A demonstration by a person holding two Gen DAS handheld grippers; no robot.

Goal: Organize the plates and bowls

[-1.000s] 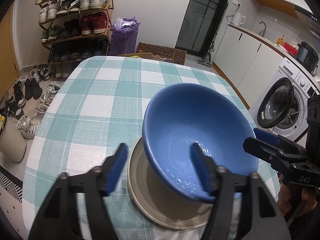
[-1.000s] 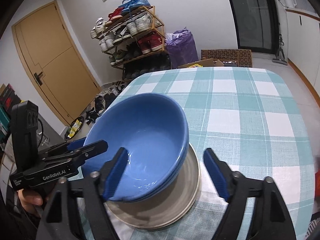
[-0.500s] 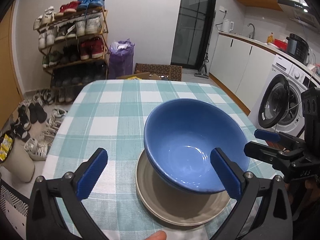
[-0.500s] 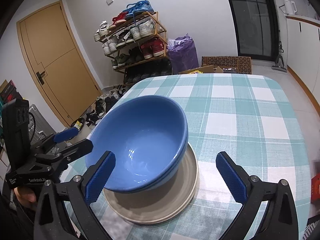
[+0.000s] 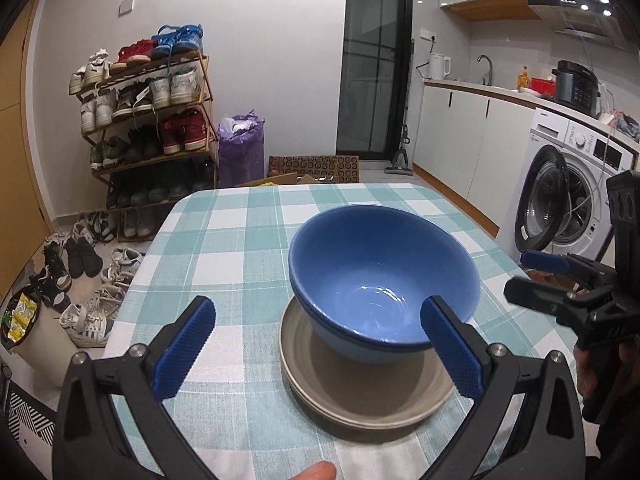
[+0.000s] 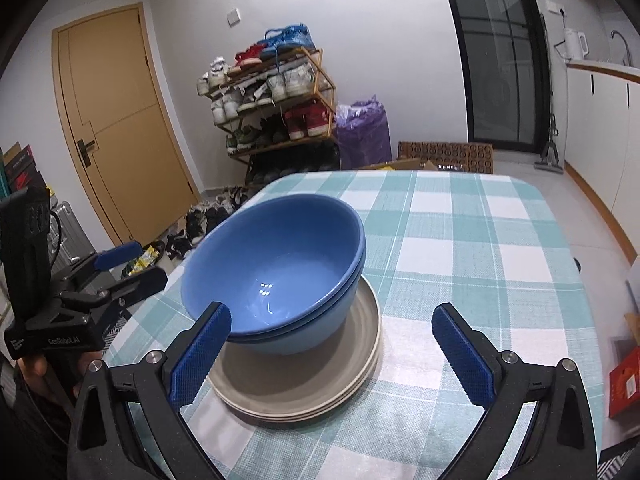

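A: Room check. What's at the back?
B: Plain white wall (image 5: 260,40) with a light switch (image 5: 125,5). Wooden shoe rack (image 5: 148,120) against it, full, with more shoes on the floor (image 5: 76,264) beside it. Purple bag (image 5: 241,148) and a patterned cardboard box (image 5: 316,166) next to the rack.
A: Doors?
B: Tan wooden door (image 6: 116,120) at left in the right wrist view. Dark glass sliding door (image 5: 378,60) in the middle.
A: Right side?
B: White kitchen cabinets (image 5: 456,140), counter with a kettle (image 5: 439,66), a tap (image 5: 485,66) and a black cooker (image 5: 574,84). Washing machine (image 5: 568,200), door open.
A: Light?
B: Ceiling spots (image 5: 594,8) over the kitchen. Floor is pale tile.
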